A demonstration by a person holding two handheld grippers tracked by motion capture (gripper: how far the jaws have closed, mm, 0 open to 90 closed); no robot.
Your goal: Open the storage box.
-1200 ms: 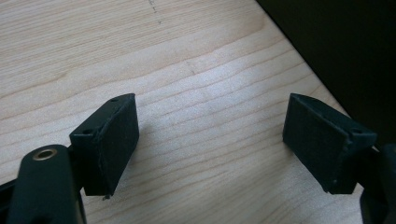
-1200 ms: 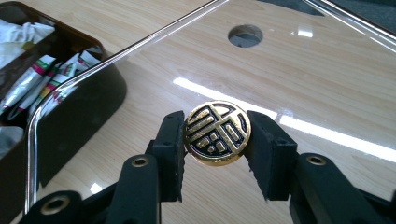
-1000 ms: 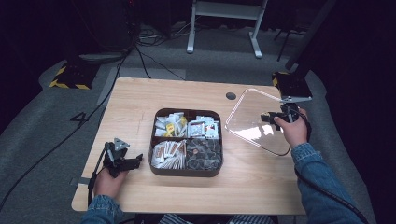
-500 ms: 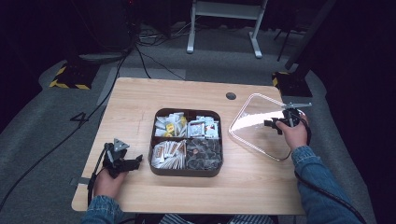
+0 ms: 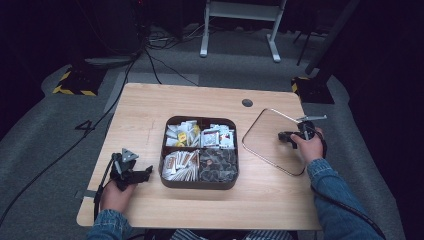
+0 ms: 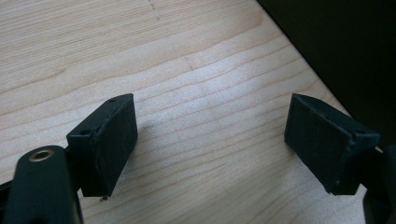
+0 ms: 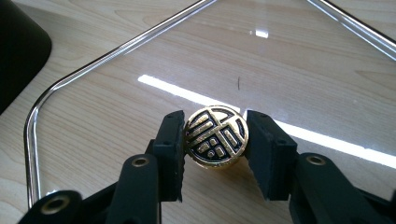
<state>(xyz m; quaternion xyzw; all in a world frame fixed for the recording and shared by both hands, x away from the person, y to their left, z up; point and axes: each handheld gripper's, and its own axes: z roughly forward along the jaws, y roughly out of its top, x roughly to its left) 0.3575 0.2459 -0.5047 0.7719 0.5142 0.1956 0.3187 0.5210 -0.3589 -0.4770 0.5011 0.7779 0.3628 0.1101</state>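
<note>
A clear, rounded-square lid (image 5: 270, 131) with a metal rim lies low and nearly flat on the table, to the right of the dark compartment tray (image 5: 200, 184). My right gripper (image 5: 288, 136) is shut on the lid's round gold-and-black knob (image 7: 215, 136); both pads (image 7: 171, 140) press on its sides. The clear lid (image 7: 140, 88) lets the wood grain show through, with light streaks glinting on it. The tray holds several sachets and packets in four sections. Left of the tray, my left gripper (image 5: 144, 173) rests on the table, and its jaws (image 6: 226, 135) stand wide open over bare wood.
The wooden table (image 5: 150, 115) has a cable hole (image 5: 247, 103) at its back right. Its right edge lies close behind the lid. Beyond the table, cables, a yellow-and-black striped block (image 5: 75, 82) and a white stand's legs (image 5: 240, 30) are on the grey floor.
My right gripper has come down with the lid, which went from tilted up on edge to nearly flat on the table. The left gripper has stayed put.
</note>
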